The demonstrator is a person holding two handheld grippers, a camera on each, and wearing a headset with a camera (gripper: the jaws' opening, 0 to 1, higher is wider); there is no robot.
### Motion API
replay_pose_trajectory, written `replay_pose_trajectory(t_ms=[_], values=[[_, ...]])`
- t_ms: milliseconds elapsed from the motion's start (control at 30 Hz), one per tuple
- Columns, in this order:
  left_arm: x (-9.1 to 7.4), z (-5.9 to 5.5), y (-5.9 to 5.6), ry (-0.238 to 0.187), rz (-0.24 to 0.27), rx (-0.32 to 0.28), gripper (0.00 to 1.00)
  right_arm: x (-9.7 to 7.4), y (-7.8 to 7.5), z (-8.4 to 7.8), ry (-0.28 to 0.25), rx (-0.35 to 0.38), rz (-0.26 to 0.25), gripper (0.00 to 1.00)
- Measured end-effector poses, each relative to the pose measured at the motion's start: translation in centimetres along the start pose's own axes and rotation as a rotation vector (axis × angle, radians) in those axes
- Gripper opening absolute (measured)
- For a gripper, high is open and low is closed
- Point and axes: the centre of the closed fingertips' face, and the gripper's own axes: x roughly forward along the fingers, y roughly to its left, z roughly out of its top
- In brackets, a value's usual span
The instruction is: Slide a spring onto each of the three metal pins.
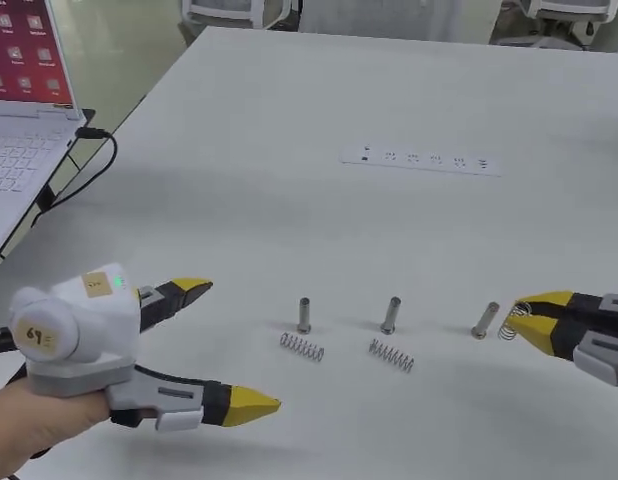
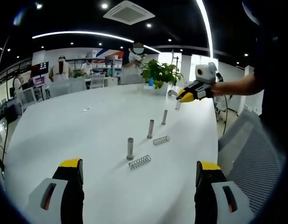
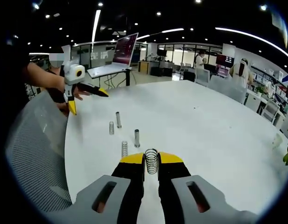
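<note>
3 metal pins stand upright in a row on the white table: the left pin, the middle pin and the right pin. The right gripper is at the right edge of the head view, its yellow-tipped jaws clenched on a spring. In the right gripper view the spring sits pinched between the 2 tips. The spring is just beside the right pin, on its right side, and not threaded onto it. In the left gripper view the right gripper holds the spring a little beyond the right pin, with a gap between them.

2 more springs lie flat on the table. The left spring lies just in front of the left pin, and the middle spring lies just in front of the middle pin. No gripper is touching either one.

The left gripper hovers at the lower left, held in a hand. Its jaws are spread wide with nothing between them, and it is well to the left of the left pin. In its own view the left pin and the left spring lie ahead, between the 2 tips.

A white power strip lies farther back on the table. An open laptop sits off to the left.
</note>
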Motion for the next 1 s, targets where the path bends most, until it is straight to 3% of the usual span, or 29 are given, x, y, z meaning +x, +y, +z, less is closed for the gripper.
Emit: replay_pose_trajectory(t_ms=[100, 400, 1000], values=[[-0.1, 0.0, 0.0, -0.001, 0.002, -0.005, 0.98, 0.1, -1.0, 0.5, -0.037, 0.049, -0.025, 0.08], [-0.3, -0.2, 0.2, -0.004, 0.012, -0.013, 0.98, 0.5, -3.1, 0.8, -0.049, 0.084, -0.063, 0.08], [-0.2, -0.6, 0.1, 0.011, 0.015, -0.019, 0.98, 1.8, -3.9, 0.2, -0.045, 0.143, -0.078, 0.08]])
